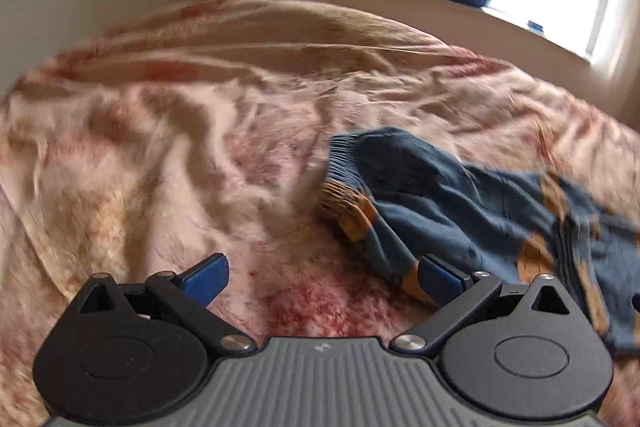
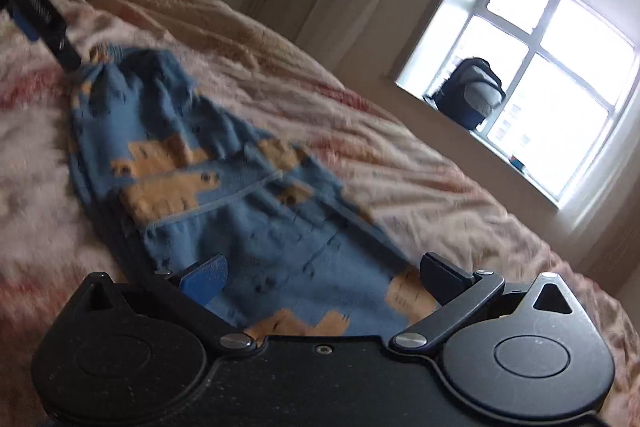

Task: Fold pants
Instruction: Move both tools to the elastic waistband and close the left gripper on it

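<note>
Blue pads on both tools, jaws spread wide, nothing pinched.

- Left gripper [image 1: 322, 277]: lower centre of its view, fingers apart over bare bedding; right pad sits at the edge of the pants, contact unclear (blur).
- Right gripper [image 2: 322, 277]: lower centre of its view, open w/ cloth lying between and under the fingers; prob. poised to take a fresh hold, though whether it touches fabric I cannot tell.
- Pants [image 1: 460, 203]: blue knit w/ tan animal patches, rumpled, right half of left view; ribbed waistband toward frame centre. Not yet flat, so fold looks barely begun.
- Bedspread [image 1: 180, 147]: pink/cream, wrinkled, serves as work surface.
- Dark tool part at upper left of right view, tip at the pants' far end; likely the other gripper.
- Backpack [image 2: 468, 93]: on window sill, upper right, well apart.
</note>
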Motion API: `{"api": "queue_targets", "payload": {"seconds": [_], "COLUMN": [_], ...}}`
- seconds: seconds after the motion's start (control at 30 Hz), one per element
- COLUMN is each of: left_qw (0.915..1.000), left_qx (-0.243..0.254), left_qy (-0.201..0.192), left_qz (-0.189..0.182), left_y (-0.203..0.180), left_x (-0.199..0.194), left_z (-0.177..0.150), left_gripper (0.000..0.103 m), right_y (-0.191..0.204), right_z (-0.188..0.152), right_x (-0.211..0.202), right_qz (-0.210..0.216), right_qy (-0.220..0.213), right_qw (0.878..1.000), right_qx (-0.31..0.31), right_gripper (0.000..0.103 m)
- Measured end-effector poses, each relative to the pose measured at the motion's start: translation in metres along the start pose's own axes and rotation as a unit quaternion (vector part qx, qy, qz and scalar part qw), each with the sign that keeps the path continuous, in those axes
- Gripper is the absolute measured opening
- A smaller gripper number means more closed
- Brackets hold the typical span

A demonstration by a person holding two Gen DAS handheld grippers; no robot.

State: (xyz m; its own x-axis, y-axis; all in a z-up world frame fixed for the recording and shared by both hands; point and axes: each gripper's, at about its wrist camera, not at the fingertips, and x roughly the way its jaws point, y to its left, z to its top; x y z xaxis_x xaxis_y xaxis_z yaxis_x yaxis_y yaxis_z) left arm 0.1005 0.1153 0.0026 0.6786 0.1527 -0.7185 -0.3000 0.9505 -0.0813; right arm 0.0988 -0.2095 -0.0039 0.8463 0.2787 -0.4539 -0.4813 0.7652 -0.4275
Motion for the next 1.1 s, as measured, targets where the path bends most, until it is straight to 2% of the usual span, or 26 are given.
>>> {"api": "queue_targets", "payload": {"seconds": [0.03, 0.1, 0.17, 0.23, 0.27, 0.33, 0.43, 0.5, 0.57, 0.6, 0.77, 0.8, 0.87, 0.9, 1.0, 1.07, 1.1], "left_qw": [0.9996, 0.9956, 0.9901, 0.9887, 0.9880, 0.9865, 0.9867, 0.9876, 0.9881, 0.9883, 0.9882, 0.9887, 0.9905, 0.9913, 0.9919, 0.9915, 0.9914], "left_qx": [-0.026, -0.086, -0.128, -0.139, -0.144, -0.152, -0.145, -0.136, -0.129, -0.125, -0.106, -0.098, -0.081, -0.072, -0.049, -0.040, -0.036], "left_qy": [0.003, -0.017, -0.037, -0.029, -0.026, -0.027, -0.034, -0.040, -0.045, -0.048, -0.064, -0.066, -0.067, -0.068, -0.070, -0.072, -0.073], "left_qz": [-0.011, -0.034, -0.042, -0.048, -0.050, -0.055, -0.065, -0.067, -0.070, -0.073, -0.090, -0.092, -0.089, -0.087, -0.093, -0.101, -0.103], "left_y": [0.007, 0.023, 0.036, 0.043, 0.047, 0.050, 0.052, 0.052, 0.050, 0.048, 0.041, 0.038, 0.034, 0.032, 0.027, 0.025, 0.024], "left_x": [0.003, 0.006, 0.010, 0.017, 0.019, 0.023, 0.026, 0.028, 0.030, 0.031, 0.040, 0.041, 0.043, 0.043, 0.044, 0.044, 0.044], "left_z": [0.003, 0.001, -0.002, -0.001, -0.001, -0.001, -0.002, -0.004, -0.005, -0.005, -0.007, -0.007, -0.010, -0.010, -0.012, -0.013, -0.014], "left_gripper": [0.103, 0.103, 0.103, 0.103, 0.103, 0.103, 0.103, 0.103, 0.103, 0.103, 0.103, 0.103, 0.103, 0.103, 0.103, 0.103, 0.103], "right_y": [-0.005, -0.018, -0.030, -0.037, -0.037, -0.035, -0.022, -0.008, 0.007, 0.012, 0.014, 0.013, 0.013, 0.014, 0.023, 0.031, 0.037], "right_z": [0.013, 0.042, 0.075, 0.105, 0.119, 0.146, 0.173, 0.177, 0.175, 0.174, 0.186, 0.189, 0.197, 0.201, 0.211, 0.213, 0.214], "right_x": [0.000, 0.003, 0.010, 0.026, 0.035, 0.054, 0.096, 0.131, 0.161, 0.170, 0.192, 0.196, 0.207, 0.215, 0.236, 0.244, 0.247], "right_qz": [0.013, 0.045, 0.088, 0.148, 0.164, 0.199, 0.257, 0.288, 0.323, 0.337, 0.381, 0.389, 0.403, 0.415, 0.464, 0.488, 0.492], "right_qy": [0.001, 0.017, 0.055, 0.105, 0.114, 0.094, 0.053, 0.067, 0.105, 0.111, 0.073, 0.071, 0.073, 0.078, 0.115, 0.131, 0.137], "right_qw": [0.999, 0.995, 0.987, 0.973, 0.969, 0.966, 0.958, 0.951, 0.936, 0.931, 0.921, 0.918, 0.912, 0.907, 0.877, 0.861, 0.858], "right_qx": [-0.030, -0.090, -0.123, -0.141, -0.143, -0.134, -0.112, -0.090, -0.087, -0.089, -0.039, -0.026, -0.003, 0.010, 0.052, 0.064, 0.060], "right_gripper": [0.102, 0.102, 0.102, 0.102, 0.102, 0.102, 0.102, 0.102, 0.100, 0.099, 0.096, 0.095, 0.082, 0.080, 0.077, 0.067, 0.062]}}
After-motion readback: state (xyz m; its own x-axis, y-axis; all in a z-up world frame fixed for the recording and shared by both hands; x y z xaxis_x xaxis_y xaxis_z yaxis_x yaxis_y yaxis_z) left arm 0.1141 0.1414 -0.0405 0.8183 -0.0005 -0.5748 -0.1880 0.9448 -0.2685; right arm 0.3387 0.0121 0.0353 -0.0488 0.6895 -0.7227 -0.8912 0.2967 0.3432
